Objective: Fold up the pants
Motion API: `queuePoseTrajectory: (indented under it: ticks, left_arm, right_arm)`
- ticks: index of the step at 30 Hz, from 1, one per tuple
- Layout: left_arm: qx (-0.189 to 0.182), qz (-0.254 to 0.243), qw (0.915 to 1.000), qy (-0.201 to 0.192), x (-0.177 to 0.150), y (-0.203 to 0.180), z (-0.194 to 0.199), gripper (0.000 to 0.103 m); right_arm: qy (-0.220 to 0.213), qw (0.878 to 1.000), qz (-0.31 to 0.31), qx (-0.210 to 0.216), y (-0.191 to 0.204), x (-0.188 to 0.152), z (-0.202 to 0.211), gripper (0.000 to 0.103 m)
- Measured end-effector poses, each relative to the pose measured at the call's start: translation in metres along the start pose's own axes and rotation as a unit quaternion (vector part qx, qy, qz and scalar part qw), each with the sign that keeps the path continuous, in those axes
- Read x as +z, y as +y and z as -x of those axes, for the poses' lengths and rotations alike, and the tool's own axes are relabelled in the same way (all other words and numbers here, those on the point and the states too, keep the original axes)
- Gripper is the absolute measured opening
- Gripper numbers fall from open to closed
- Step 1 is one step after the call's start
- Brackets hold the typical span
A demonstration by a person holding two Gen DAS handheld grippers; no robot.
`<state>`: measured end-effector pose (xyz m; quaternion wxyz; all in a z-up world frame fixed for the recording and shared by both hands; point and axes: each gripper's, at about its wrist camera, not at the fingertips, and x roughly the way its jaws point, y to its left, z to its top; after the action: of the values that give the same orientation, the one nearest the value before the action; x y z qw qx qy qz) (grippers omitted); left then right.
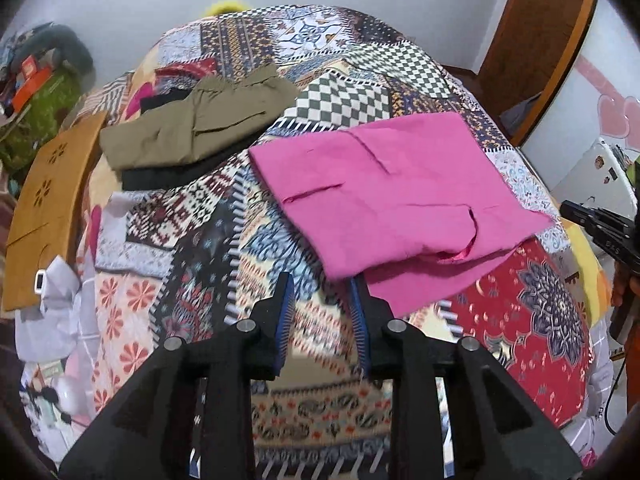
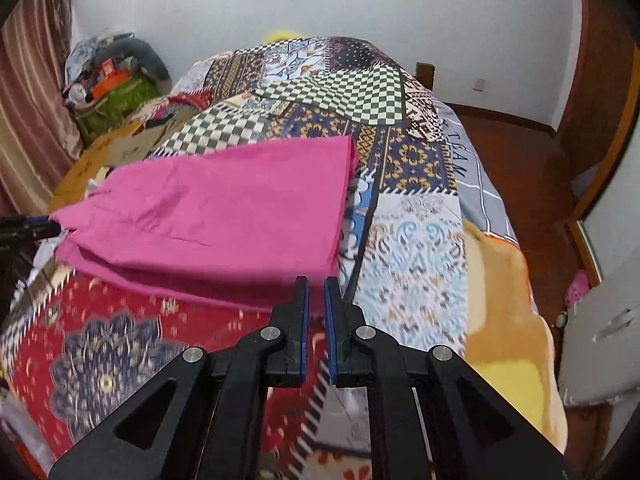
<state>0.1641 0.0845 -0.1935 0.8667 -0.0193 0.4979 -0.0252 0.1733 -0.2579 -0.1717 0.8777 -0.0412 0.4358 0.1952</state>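
Bright pink pants [image 1: 392, 196] lie folded on the patchwork bedspread [image 1: 200, 240]. My left gripper [image 1: 322, 292] stands open just before their near left corner, with nothing between its blue pads; the cloth edge sits by the right fingertip. In the right wrist view the pink pants [image 2: 224, 216] spread to the left, and their near right corner lies at the tips of my right gripper [image 2: 316, 286]. Its jaws are shut to a thin slit, and I see no cloth pinched between the pads. The right gripper [image 1: 600, 224] also shows at the right edge of the left view.
Folded olive pants [image 1: 192, 128] rest on a black garment at the back left of the bed. A brown board [image 1: 48, 208] and white clutter [image 1: 56, 312] lie along the left side. Wooden floor [image 2: 520, 160] and a white appliance [image 2: 600, 340] are to the right of the bed.
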Motion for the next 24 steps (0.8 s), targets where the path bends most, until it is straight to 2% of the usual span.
queuePoseTrajectory:
  ticks: [3, 5, 6, 7, 8, 11, 16, 18, 22, 24]
  left_arm:
    - [0.01, 0.002, 0.9999, -0.012, 0.001, -0.001, 0.012, 0.033]
    - [0.015, 0.001, 0.9995, -0.028, 0.005, -0.004, 0.021, 0.045]
    - [0.015, 0.001, 0.9992, -0.037, 0.008, -0.006, 0.025, 0.048]
    - [0.014, -0.003, 0.9987, -0.049, 0.011, -0.01, 0.031, 0.056]
    - [0.014, -0.006, 0.9983, -0.057, 0.014, -0.014, 0.034, 0.064]
    - [0.019, -0.021, 0.9974, -0.067, 0.021, -0.026, 0.035, 0.072]
    - [0.011, -0.017, 0.9992, -0.034, 0.028, -0.037, 0.013, 0.073]
    - [0.013, 0.004, 0.9998, -0.013, 0.027, -0.034, -0.002, 0.073]
    - [-0.016, 0.068, 0.9973, 0.023, 0.019, -0.018, -0.022, 0.073]
    - [-0.033, 0.094, 0.9944, 0.035, 0.015, -0.011, -0.029, 0.067]
  right_arm:
    - [-0.007, 1.0, -0.007, 0.013, -0.002, -0.002, 0.013, 0.009]
    - [-0.014, 0.999, -0.017, 0.027, -0.001, -0.002, 0.019, 0.019]
    - [-0.02, 0.999, -0.022, 0.035, 0.0, 0.0, 0.022, 0.028]
    - [-0.025, 0.999, -0.025, 0.041, 0.003, 0.001, 0.024, 0.036]
    - [-0.03, 0.998, -0.026, 0.05, 0.006, 0.002, 0.027, 0.04]
    - [-0.033, 0.996, -0.018, 0.08, 0.022, 0.009, 0.027, 0.05]
    - [-0.016, 0.993, -0.003, 0.118, 0.044, 0.016, 0.012, 0.051]
    - [-0.011, 0.993, 0.0, 0.117, 0.049, 0.016, 0.002, 0.051]
    - [0.003, 0.994, -0.029, 0.109, 0.042, 0.013, -0.015, 0.051]
    - [0.009, 0.994, -0.046, 0.1, 0.031, 0.008, -0.021, 0.051]
